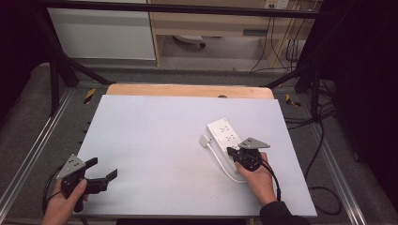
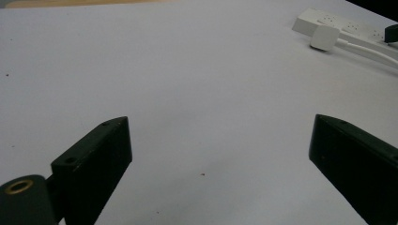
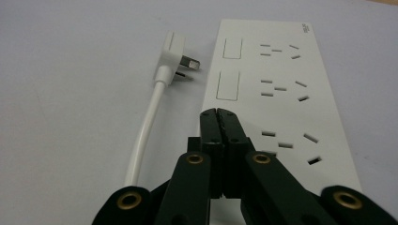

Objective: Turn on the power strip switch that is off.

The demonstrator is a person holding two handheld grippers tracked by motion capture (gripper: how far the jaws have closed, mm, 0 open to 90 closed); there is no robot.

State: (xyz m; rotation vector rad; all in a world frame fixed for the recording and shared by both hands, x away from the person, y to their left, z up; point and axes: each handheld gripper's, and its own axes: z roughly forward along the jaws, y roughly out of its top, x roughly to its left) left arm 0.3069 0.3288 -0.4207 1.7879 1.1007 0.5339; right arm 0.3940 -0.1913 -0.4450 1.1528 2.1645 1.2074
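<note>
A white power strip (image 1: pixel 224 132) (image 3: pixel 286 93) lies on the white tabletop (image 1: pixel 159 140) right of the middle. Its white plug (image 1: pixel 205 140) (image 3: pixel 174 55) rests on its side just left of the strip, and the white cable (image 1: pixel 224 168) (image 3: pixel 144 133) curves back toward the person. My right gripper (image 1: pixel 231 151) (image 3: pixel 218 112) is shut with nothing between the jaws. Its tips hang over the strip's near left part; whether they touch it I cannot tell. My left gripper (image 1: pixel 102 168) (image 2: pixel 218 124) stands open at the near left corner, low over bare tabletop, with the strip (image 2: pixel 338 22) and plug (image 2: pixel 324 37) far off.
A wooden strip (image 1: pixel 187 90) borders the table's far edge. Metal frame rails (image 1: pixel 42 136) run along both sides, with loose black cables (image 1: pixel 324 140) on the floor at the right. The wide middle of the white top (image 2: pixel 187 70) is bare.
</note>
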